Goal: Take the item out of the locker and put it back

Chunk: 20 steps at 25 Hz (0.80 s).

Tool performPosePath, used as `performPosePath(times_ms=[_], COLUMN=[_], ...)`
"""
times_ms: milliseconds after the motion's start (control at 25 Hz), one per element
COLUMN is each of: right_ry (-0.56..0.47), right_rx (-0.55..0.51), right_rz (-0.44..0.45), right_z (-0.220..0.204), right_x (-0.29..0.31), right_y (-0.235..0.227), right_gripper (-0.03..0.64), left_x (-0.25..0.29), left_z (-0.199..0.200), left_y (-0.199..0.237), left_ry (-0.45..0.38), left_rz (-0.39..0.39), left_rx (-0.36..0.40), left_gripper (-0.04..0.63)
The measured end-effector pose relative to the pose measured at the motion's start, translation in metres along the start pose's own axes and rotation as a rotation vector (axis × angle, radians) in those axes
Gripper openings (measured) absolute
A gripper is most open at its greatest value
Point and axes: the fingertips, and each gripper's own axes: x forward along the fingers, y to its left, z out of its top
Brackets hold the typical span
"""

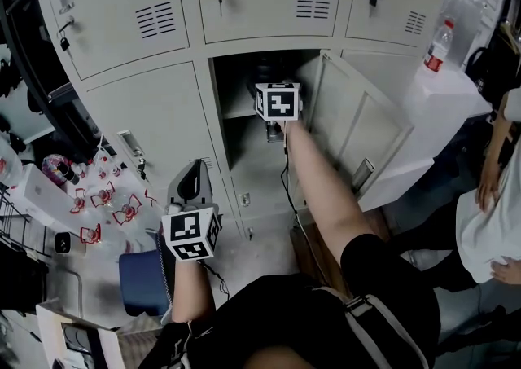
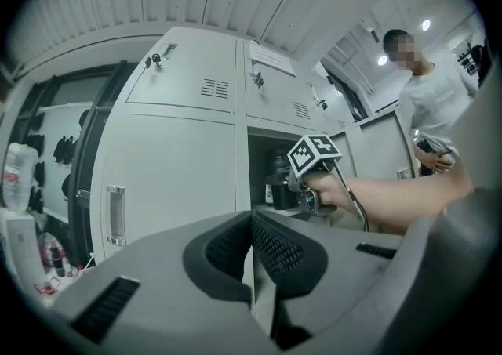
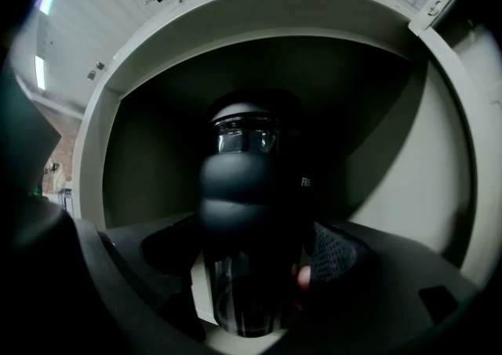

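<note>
A dark bottle (image 3: 247,189) with a thick black cap and a clear body stands on the shelf inside the open locker compartment (image 1: 244,86). My right gripper (image 3: 252,267) reaches into that compartment, its jaws close on both sides of the bottle's body. In the left gripper view the bottle (image 2: 278,177) sits just beyond the right gripper's marker cube (image 2: 314,153). My left gripper (image 1: 195,168) hangs low in front of the closed locker door to the left, shut and holding nothing.
The locker door (image 1: 358,127) is swung open to the right. A person (image 1: 492,196) stands at the far right. A red-capped water bottle (image 1: 438,46) sits on a white cabinet. A blue stool (image 1: 142,282) and small red-and-clear items (image 1: 102,196) lie at the lower left.
</note>
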Motion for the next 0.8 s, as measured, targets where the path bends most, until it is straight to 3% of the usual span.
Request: performPosePath(times_ms=[480, 600, 800], right_ry=[-0.019, -0.082, -0.172], right_rx=[0.014, 0.034, 0.040], right_rz=[0.029, 0.044, 0.043], right_z=[-0.004, 0.000, 0.010], right_x=[-0.003, -0.013, -0.042], right_y=[0.002, 0.002, 0.002], right_gripper=[0.420, 0.458, 0.463], left_x=[-0.003, -0.002, 0.006], left_z=[-0.005, -0.003, -0.008], left_y=[-0.005, -0.008, -0.016], left_ry=[0.024, 0.024, 0.028], left_rz=[0.006, 0.004, -0.008], left_rx=[-0.007, -0.009, -0.012], left_gripper=[0.011, 0.011, 0.011])
